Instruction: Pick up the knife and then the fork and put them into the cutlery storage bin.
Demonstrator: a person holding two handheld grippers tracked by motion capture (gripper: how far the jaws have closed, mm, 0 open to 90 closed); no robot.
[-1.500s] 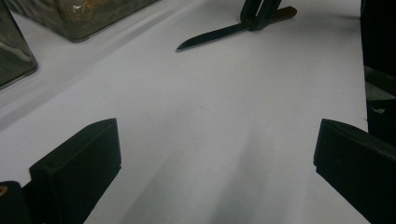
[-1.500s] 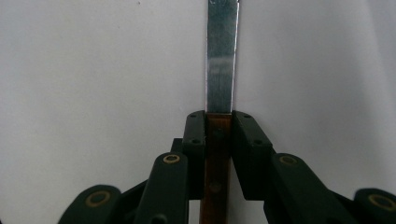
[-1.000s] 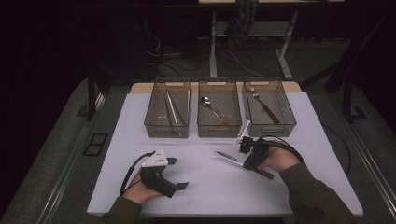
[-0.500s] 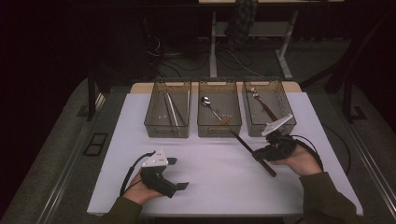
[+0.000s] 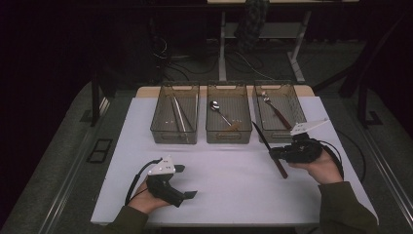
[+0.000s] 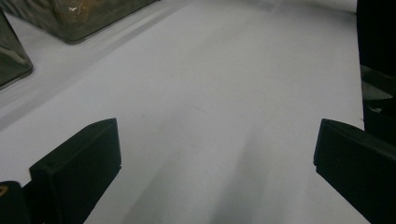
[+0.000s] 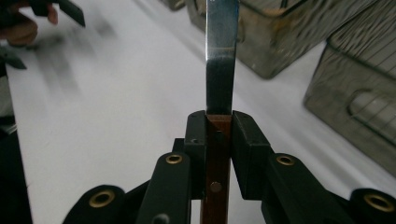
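The right claw (image 5: 275, 154) is clamped on a knife (image 5: 267, 146) at the top of its brown wooden handle, just under the blade; in the right gripper view the two black jaws press the handle (image 7: 216, 140) from both sides, a rivet showing below them. The knife's long axis runs aslant: the blade points away from the person and toward the middle bin (image 5: 228, 113), its tip just in front of that bin's near right corner, while the handle end points back toward the person and a little away from the bin. The knife is held above the white counter (image 5: 234, 185), near the front of the middle bin. In the right gripper view the blade (image 7: 221, 56) rises straight up from the jaws, a bin behind it.

The left claw (image 5: 187, 181) holds nothing; its jaws stand wide apart over bare counter, well nearer the person than the middle bin and to its left.

The middle bin holds a spoon (image 5: 220, 111). No readable writing or brand shows on the knife, the bins or the claws.
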